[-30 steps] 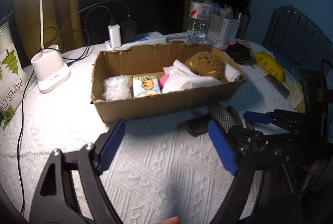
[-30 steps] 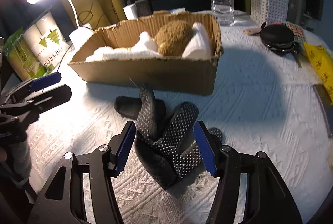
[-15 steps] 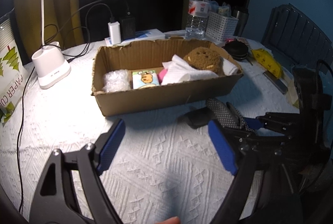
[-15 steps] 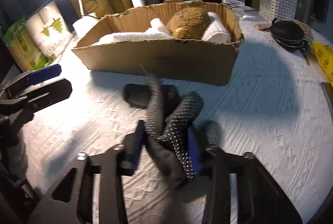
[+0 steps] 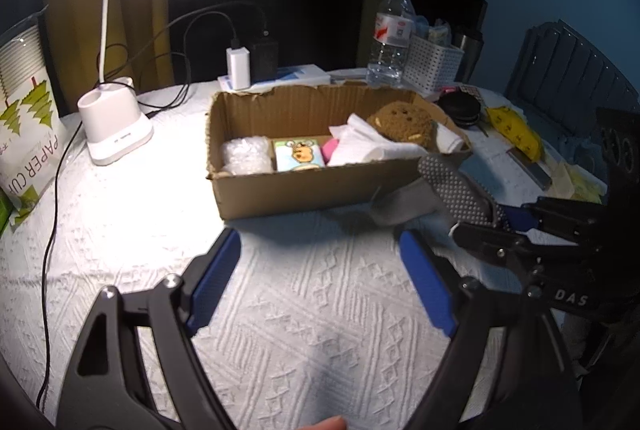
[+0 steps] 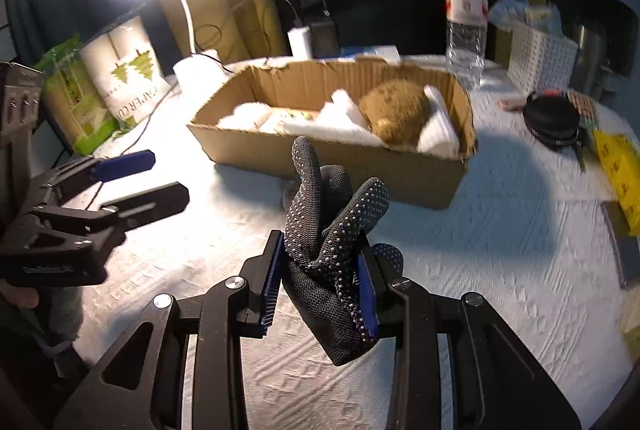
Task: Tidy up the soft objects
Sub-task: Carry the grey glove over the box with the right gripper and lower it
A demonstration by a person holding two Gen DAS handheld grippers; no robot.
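My right gripper point(image 6: 322, 282) is shut on a dark grey dotted glove point(image 6: 328, 230) and holds it above the white tablecloth, just in front of the cardboard box point(image 6: 344, 166). The glove point(image 5: 452, 190) also shows in the left wrist view, held up by the box's right end. The box point(image 5: 304, 186) holds a brown plush toy point(image 5: 404, 122), white cloths point(image 5: 372, 148), a cartoon-printed packet point(image 5: 298, 154) and a bubble-wrap bundle point(image 5: 244, 154). My left gripper point(image 5: 320, 282) is open and empty above the cloth, in front of the box.
A white desk lamp point(image 5: 116, 126) stands left of the box, with a paper-cup pack point(image 5: 24, 134) at the far left. Behind the box are chargers with cables point(image 5: 252, 58), a water bottle point(image 5: 392, 34) and a white basket point(image 5: 432, 64). A black round case point(image 6: 554, 118) and a yellow packet point(image 6: 618, 158) lie at the right.
My right gripper has shut on the glove and lifted it off the tablecloth toward the box. My left gripper has stayed open and barely moved.
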